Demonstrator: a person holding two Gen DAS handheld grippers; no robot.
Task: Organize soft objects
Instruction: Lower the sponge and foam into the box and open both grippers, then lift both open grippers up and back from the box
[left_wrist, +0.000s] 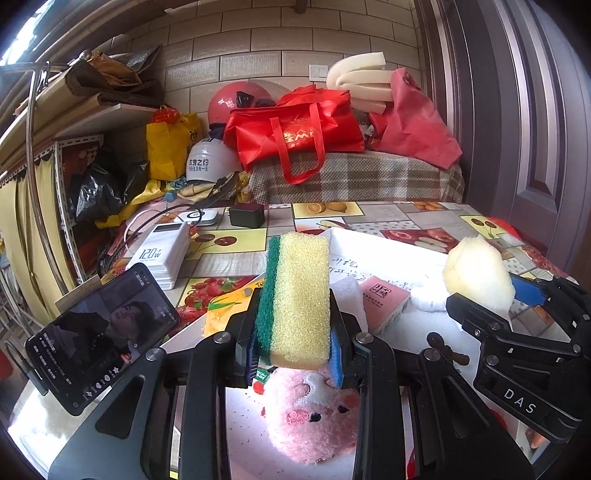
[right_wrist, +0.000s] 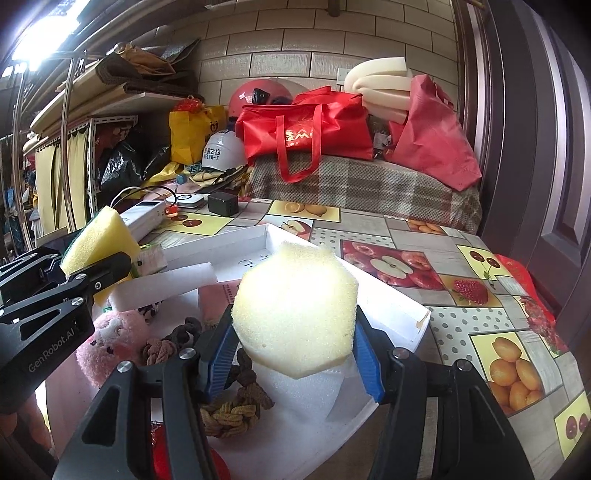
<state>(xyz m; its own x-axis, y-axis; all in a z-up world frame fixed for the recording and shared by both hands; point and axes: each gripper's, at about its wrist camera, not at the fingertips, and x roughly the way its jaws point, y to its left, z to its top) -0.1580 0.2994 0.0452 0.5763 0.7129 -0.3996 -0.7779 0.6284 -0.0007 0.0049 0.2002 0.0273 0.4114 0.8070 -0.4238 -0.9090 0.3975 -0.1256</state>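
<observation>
1. The left gripper (left_wrist: 297, 354) is pinched on a rectangular yellow scouring sponge with a green abrasive side (left_wrist: 299, 299), which stands upright between the blue pads; the sponge's lower end hides where the pads meet it.
2. The right gripper (right_wrist: 295, 360) clamps a pale yellow hexagonal foam block (right_wrist: 297, 306) by its two lower sides, raised above the tray; the block covers the fingertips, so only the blue inner faces show.
3. Below both grippers lies a shallow white cardboard tray (right_wrist: 399, 302) resting on a fruit-patterned tablecloth (right_wrist: 461, 280).
4. In the tray, a pink plush pig toy (left_wrist: 314, 417) sits directly under the left gripper, its top cut off by the sponge and fingers.
5. Brown and mustard knotted fabric hair ties (right_wrist: 229, 410) lie in the tray near the right gripper, partly hidden behind its left finger.
6. A white foam strip (right_wrist: 162, 286) and a small pink packet (left_wrist: 386, 301) lie further in; handwriting on the tray floor is too faint to read.
7. At the table's left edge a black phone (left_wrist: 99, 336) leans upright, its screen dim, beside a white power bank (left_wrist: 160, 254).
</observation>
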